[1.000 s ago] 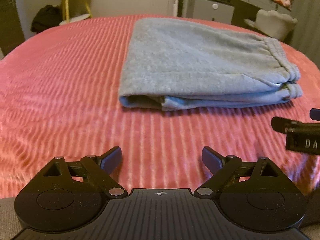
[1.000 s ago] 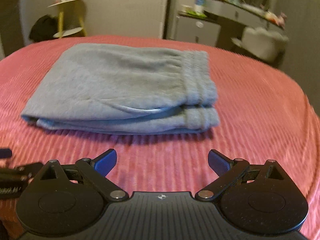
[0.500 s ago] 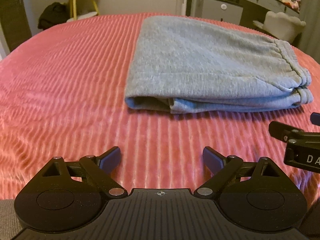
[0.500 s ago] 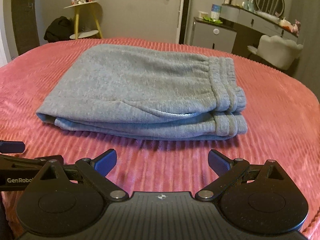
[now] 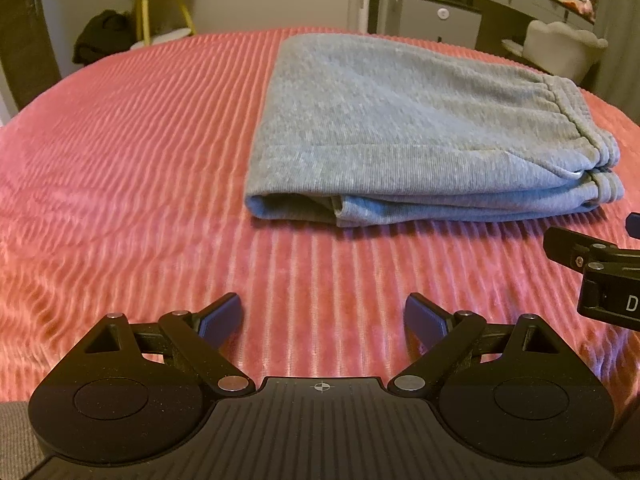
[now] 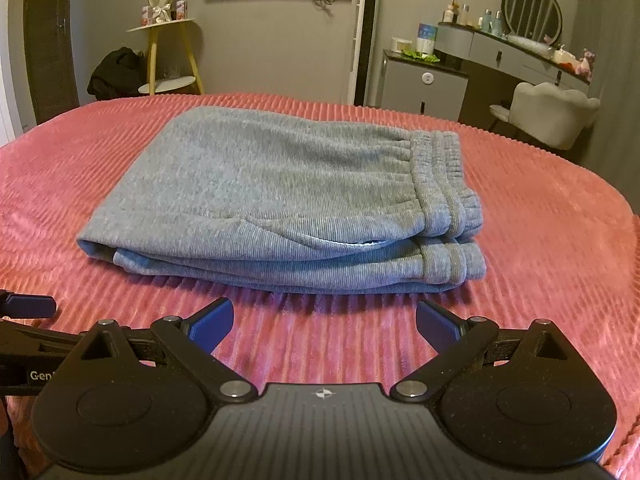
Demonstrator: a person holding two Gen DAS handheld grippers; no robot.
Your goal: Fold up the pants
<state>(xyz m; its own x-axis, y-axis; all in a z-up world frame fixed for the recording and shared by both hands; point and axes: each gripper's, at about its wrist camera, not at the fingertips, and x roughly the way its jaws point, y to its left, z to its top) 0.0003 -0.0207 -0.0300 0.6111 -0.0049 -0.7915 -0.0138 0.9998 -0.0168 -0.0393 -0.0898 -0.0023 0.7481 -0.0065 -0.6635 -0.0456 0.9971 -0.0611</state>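
Observation:
Grey sweatpants [image 5: 400,136] lie folded into a thick stacked rectangle on the pink ribbed bedspread [image 5: 120,152], waistband to the right. In the right wrist view the same pants [image 6: 280,192] fill the middle, elastic waistband at right. My left gripper [image 5: 323,316] stands open in front of the pants' near edge, nothing between its blue pads. My right gripper [image 6: 325,322] is open too, just short of the pants and apart from them. Each gripper shows at the edge of the other's view: the right gripper [image 5: 596,264] and the left gripper [image 6: 28,312].
Beyond the bedspread [image 6: 540,220] stand a yellow-legged side table [image 6: 168,60] with a dark bag, a grey dresser [image 6: 424,84], a vanity with a round mirror [image 6: 528,12] and a white chair [image 6: 552,116]. Bare bedspread stretches left of the pants.
Both grippers have drawn back a little and tilted up, showing more of the room. They stay open; the folded pants have not moved.

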